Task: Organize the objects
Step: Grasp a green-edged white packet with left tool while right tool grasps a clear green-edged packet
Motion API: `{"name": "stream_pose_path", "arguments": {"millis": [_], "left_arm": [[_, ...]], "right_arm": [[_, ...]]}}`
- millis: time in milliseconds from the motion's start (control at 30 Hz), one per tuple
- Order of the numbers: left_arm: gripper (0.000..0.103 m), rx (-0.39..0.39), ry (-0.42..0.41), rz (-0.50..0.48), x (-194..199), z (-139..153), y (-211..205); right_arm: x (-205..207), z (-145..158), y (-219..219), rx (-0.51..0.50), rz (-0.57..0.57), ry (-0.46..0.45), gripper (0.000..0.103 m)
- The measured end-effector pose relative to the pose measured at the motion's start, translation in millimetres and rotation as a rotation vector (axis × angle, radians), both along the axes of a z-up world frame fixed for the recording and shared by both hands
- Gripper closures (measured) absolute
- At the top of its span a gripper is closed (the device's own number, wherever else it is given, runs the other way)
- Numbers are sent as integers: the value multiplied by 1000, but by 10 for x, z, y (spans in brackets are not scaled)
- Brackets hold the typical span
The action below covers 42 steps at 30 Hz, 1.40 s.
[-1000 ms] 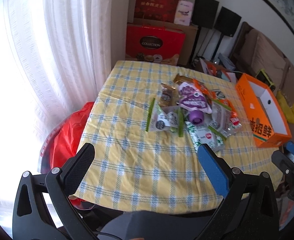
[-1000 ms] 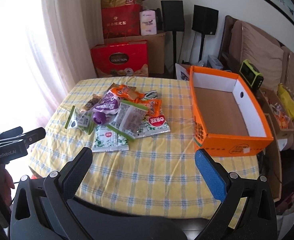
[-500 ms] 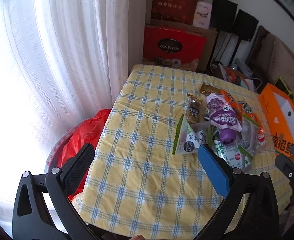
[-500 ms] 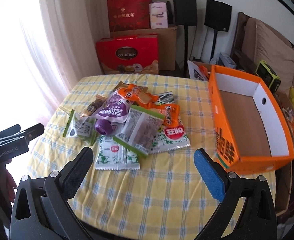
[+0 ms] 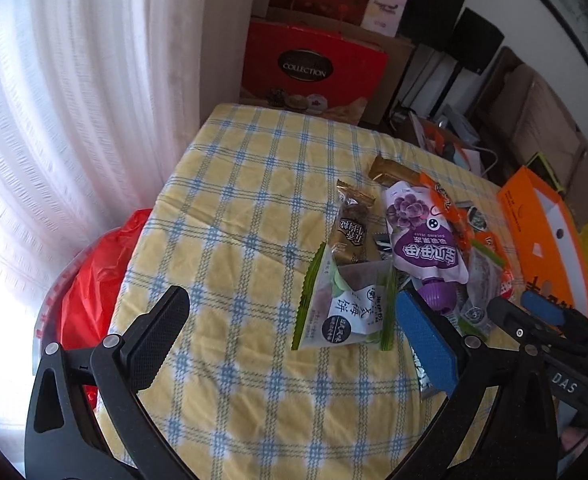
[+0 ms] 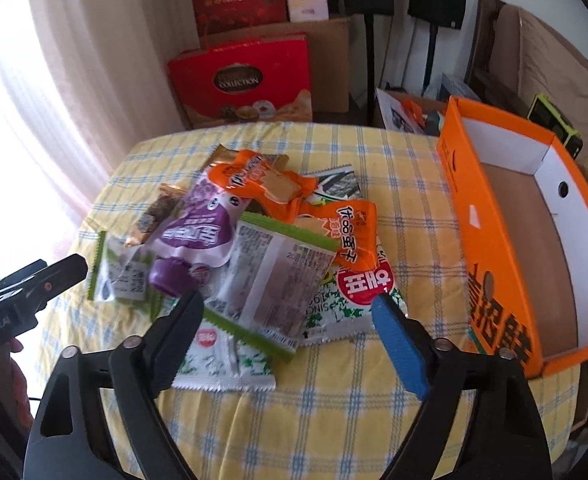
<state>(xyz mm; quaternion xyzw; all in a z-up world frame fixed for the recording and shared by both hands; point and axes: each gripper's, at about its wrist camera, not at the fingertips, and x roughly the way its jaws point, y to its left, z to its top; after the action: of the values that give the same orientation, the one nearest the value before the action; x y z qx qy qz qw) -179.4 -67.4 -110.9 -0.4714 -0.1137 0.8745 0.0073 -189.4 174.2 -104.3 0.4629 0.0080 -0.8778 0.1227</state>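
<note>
Heap of crinkled snack packets (image 6: 253, 248) mid yellow-checked tablecloth (image 6: 334, 420), empty orange cardboard box (image 6: 510, 240) alongside, right gripper (image 6: 289, 320) angled down over heap, jaws apart, just narrowing, nothing held, left gripper (image 5: 289, 324) angled down, agape, empty.

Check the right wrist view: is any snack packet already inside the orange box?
No. The orange box shows only its bare cardboard floor, and the snack packets all lie on the checked tablecloth beside it.

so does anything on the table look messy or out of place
Yes. The snack packets lie in a loose overlapping heap on the yellow checked tablecloth, with a purple grape jelly pouch on top, while the orange cardboard box beside them sits empty. Nothing looks spilled or torn.
</note>
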Motion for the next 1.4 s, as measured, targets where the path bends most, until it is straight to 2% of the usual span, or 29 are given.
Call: {"name": "stream_pose_path", "arguments": {"millis": [67,167,333,467,533,667,833,1033,1100,1233,1400], "left_arm": [[4,-4,-9,-6,-49,-35,15],[6,-2,-15,-29,-91,-74,55],[21,0,-47,-67,-131,-165,104],[26,-7,-47,-120,-116,-194,199],[37,-35,-58,-142,-121,-216,263],[43,-32,-68,-165,-115,-257,313],[56,9,-62,-168,-95,-261,303],[70,18,-31,-161,-63,-198,300],[73,20,-20,-158,-48,-179,298],[77,10,5,-165,4,-159,305],[78,12,42,-169,141,-35,299]], "right_arm": [[-47,-45,11,-21,2,-16,31],[-96,-88,21,-36,-3,-24,31],[-132,-123,-1,-53,0,-36,31],[-148,-162,-62,-43,16,-44,31],[-144,-169,-113,-21,30,-34,31],[-144,-190,-166,-1,40,-32,32],[-124,-202,-175,9,54,-20,41],[-92,-203,-166,-2,69,-6,50],[-76,-198,-166,-8,73,-1,59],[-15,-170,-164,6,79,25,62],[83,-102,-121,-6,88,51,63]]}}
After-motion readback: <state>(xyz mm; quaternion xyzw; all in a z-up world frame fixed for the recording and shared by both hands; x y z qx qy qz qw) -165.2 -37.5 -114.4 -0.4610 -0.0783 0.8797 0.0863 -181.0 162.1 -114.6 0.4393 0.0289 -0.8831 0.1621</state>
